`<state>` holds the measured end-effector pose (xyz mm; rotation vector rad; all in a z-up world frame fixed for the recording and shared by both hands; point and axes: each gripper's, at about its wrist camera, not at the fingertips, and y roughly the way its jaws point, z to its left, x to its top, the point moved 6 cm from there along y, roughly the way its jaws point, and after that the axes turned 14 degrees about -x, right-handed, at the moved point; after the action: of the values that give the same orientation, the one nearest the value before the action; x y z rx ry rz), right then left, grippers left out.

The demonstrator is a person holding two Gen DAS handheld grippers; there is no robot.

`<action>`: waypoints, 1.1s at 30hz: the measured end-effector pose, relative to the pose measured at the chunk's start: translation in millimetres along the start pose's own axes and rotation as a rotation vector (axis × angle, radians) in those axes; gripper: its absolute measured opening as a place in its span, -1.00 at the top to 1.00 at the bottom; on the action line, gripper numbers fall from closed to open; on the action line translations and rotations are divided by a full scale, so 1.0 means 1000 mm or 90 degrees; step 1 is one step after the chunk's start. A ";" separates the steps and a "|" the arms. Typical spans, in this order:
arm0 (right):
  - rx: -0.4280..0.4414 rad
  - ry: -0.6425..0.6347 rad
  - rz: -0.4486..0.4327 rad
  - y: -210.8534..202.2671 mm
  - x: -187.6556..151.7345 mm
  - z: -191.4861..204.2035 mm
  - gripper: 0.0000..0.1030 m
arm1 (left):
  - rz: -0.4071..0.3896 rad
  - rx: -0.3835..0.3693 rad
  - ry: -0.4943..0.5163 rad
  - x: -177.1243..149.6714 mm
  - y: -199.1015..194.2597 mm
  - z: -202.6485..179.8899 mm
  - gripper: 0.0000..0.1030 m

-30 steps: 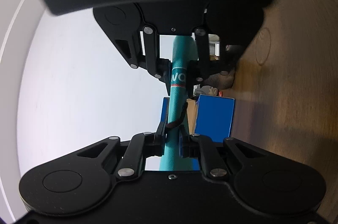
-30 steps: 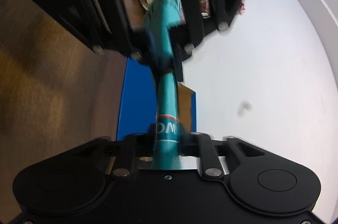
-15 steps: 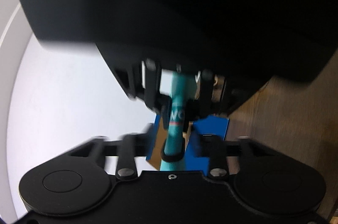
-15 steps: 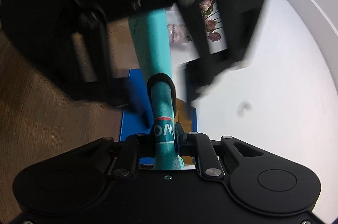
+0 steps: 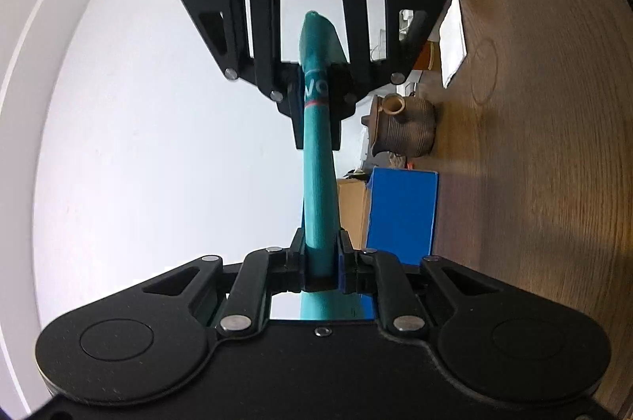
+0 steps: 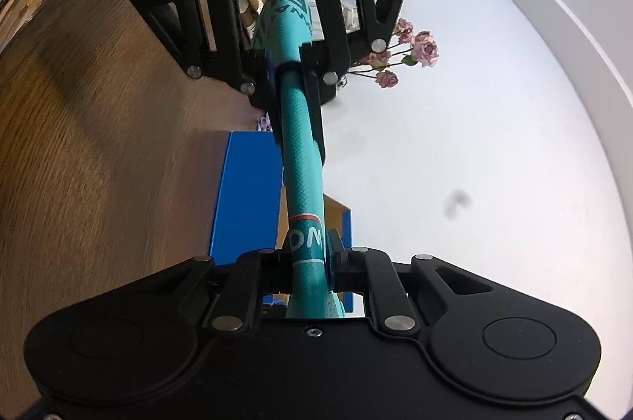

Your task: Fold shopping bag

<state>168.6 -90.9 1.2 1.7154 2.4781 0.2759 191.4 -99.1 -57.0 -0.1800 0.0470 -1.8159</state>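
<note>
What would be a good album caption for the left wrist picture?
Two facing grippers, left gripper and right gripper, stretch a rolled teal shopping bag between them.

1 teal shopping bag (image 5: 318,178), 2 grippers: left (image 5: 319,263), right (image 6: 307,263). 1 blue box (image 5: 401,218), 1 ribbed brown jug (image 5: 403,131), 1 bunch of pink roses (image 6: 411,54).

A blue box (image 5: 401,214) stands on the wooden table (image 5: 534,182) beside the tongs, a ribbed clay jug (image 5: 403,129) just beyond, pink roses (image 6: 411,54) behind.
</note>
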 end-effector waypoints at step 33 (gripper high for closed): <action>0.027 0.083 0.072 -0.002 -0.001 0.055 0.73 | 0.058 -0.001 -0.118 -0.013 0.053 -0.020 0.33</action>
<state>178.0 -87.8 -52.8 1.9174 2.4959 0.3581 242.8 -100.9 -84.4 -0.3418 -0.0726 -1.7009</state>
